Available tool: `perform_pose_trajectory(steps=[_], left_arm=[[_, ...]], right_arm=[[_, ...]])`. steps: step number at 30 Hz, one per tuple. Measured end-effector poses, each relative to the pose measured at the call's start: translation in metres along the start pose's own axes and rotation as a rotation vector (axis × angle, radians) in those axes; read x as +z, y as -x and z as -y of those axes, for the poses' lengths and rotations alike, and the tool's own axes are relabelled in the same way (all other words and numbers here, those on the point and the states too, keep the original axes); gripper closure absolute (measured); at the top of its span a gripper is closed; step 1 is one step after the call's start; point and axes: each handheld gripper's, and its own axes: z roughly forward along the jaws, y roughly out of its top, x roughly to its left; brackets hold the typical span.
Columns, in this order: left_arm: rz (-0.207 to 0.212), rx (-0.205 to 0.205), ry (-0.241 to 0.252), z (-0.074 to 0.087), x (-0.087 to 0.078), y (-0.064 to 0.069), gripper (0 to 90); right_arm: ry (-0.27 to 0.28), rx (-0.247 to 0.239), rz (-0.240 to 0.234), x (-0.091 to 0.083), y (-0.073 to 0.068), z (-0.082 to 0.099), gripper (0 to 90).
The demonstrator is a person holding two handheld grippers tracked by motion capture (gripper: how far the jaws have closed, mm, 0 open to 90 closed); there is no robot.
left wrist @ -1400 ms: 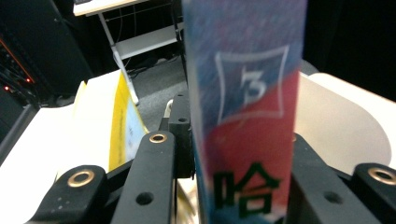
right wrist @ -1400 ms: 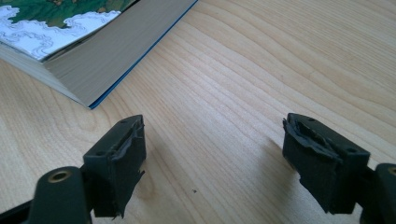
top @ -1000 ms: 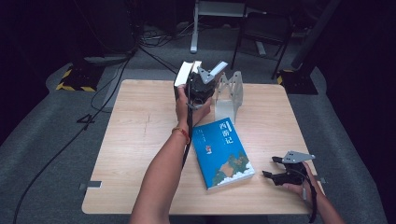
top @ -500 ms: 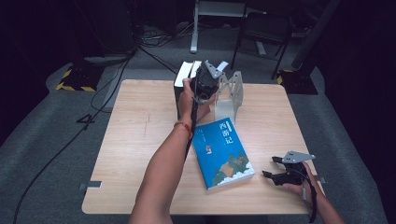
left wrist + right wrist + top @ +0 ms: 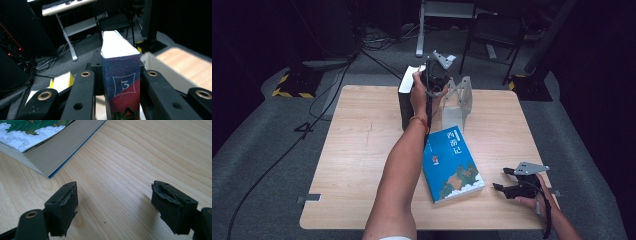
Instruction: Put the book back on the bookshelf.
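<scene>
**Left gripper clamped on upright book at far table edge; right gripper idle**

High view. Left gripper (image 5: 435,75), at the far edge of the wooden table (image 5: 362,150), raised beside a dark upright book (image 5: 406,100) and a pale metal bookend (image 5: 460,100). What sits between its jaws cannot be told from here; the hand covers them. A blue book (image 5: 452,165) lies flat near the table's middle, cover up. Right gripper (image 5: 512,187) rests low at the near right corner, just beside the blue book, apart from it.

Left gripper view. Supplies what the high view hides: a book with a blue-and-red spine (image 5: 122,85), marked with the numeral 3, stands upright between the two black jaws, white page edges on top. Both jaws press its sides; they have just been closing further on it. Bookend (image 5: 160,72) just behind to the right; dark floor and cables beyond.

Right gripper view. Right gripper (image 5: 113,202) with jaws spread wide, nothing between them, bare table (image 5: 140,157) below. The pads (image 5: 66,205) are worn and frayed. Corner of the blue book (image 5: 47,147) lies ahead at upper left, page block showing, not touched.
</scene>
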Motion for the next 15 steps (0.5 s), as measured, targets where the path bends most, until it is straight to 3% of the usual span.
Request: perform_pose_trajectory(steps=[5, 10, 13, 15], left_arm=[[-0.011, -0.017, 0.016, 0.004, 0.005, 0.011, 73.1], [-0.002, -0.047, 0.013, 0.017, 0.006, 0.008, 73.1], [0.005, -0.032, 0.005, 0.021, 0.001, 0.007, 73.0], [0.022, -0.042, 0.000, 0.024, -0.004, 0.006, 72.8]], right_arm=[[0.003, -0.007, -0.009, 0.000, 0.000, 0.000, 21.5], [0.002, -0.011, -0.009, 0.000, 0.000, 0.000, 21.5], [0.003, -0.012, -0.009, 0.000, 0.000, 0.000, 21.5], [0.002, -0.009, -0.010, 0.000, 0.000, 0.000, 21.4]])
